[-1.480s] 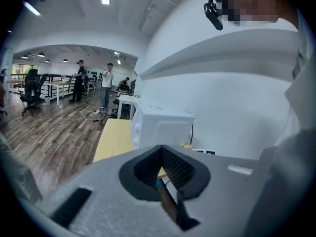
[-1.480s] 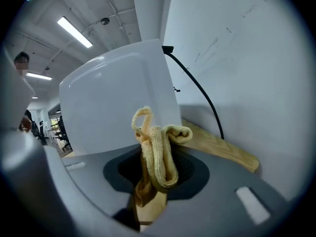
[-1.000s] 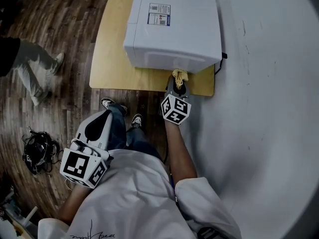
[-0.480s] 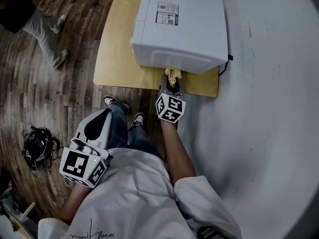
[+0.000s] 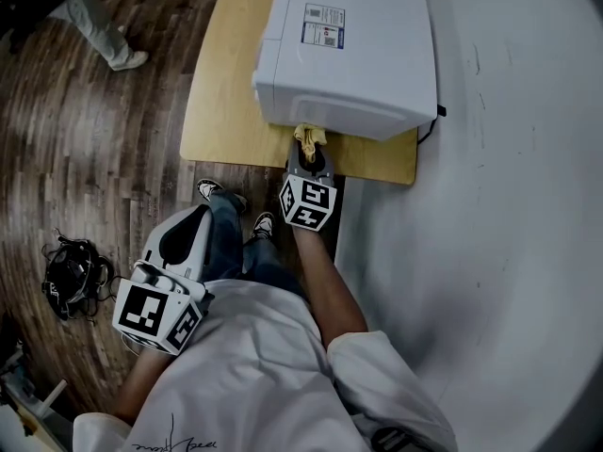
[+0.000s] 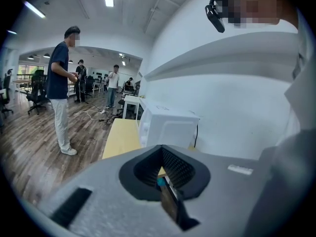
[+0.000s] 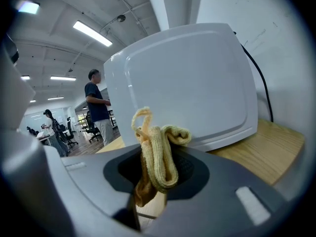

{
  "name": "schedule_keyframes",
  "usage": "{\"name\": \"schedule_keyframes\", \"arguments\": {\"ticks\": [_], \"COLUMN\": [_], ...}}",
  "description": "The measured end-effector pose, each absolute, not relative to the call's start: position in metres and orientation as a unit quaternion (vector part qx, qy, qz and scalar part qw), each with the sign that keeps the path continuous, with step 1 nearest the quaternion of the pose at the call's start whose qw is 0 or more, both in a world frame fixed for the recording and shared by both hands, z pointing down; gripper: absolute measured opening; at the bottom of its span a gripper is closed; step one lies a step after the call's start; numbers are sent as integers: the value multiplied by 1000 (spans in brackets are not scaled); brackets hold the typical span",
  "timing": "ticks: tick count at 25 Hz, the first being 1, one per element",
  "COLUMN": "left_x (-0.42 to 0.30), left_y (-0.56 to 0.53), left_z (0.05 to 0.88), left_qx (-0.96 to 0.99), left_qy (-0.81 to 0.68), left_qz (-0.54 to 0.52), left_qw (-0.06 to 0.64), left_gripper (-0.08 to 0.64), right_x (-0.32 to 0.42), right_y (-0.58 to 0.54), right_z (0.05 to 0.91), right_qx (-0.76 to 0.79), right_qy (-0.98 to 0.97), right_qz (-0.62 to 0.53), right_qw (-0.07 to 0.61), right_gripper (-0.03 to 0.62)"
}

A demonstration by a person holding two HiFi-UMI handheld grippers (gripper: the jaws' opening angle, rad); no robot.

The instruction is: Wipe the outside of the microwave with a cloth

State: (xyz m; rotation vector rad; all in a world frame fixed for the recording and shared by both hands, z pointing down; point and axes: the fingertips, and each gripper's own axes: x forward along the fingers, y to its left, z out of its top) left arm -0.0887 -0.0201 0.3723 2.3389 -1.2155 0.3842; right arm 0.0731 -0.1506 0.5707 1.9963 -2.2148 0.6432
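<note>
One yellow knitted cloth (image 7: 157, 152) was bunched in my right tool (image 5: 309, 153). Its jaws were clamped on the lower folds, leaving the loose top free to meet the near side panel of the one white boxy microwave (image 5: 349, 45); whether it touched, I could not tell. The microwave stood on the single pale wooden surface (image 5: 221, 102) beside a white wall (image 5: 509, 158). My left tool (image 5: 181, 238), jaws together on nothing, hung by my hip, probably unneeded for wiping.
</note>
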Motion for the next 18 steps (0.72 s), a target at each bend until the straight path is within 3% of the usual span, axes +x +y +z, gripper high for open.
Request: {"name": "schedule_keyframes", "arguments": {"ticks": [18], "left_x": [-126], "left_y": [-34], "left_z": [376], "left_qx": [843], "left_qy": [-460], "left_qz": [131], "left_qw": [247], "left_gripper": [-9], "right_x": [-16], "right_y": [-163], "right_z": [573], "right_qx": [578], "right_qy": [-781], "right_qz": [229], "right_qw": [60], "right_gripper": [118]}}
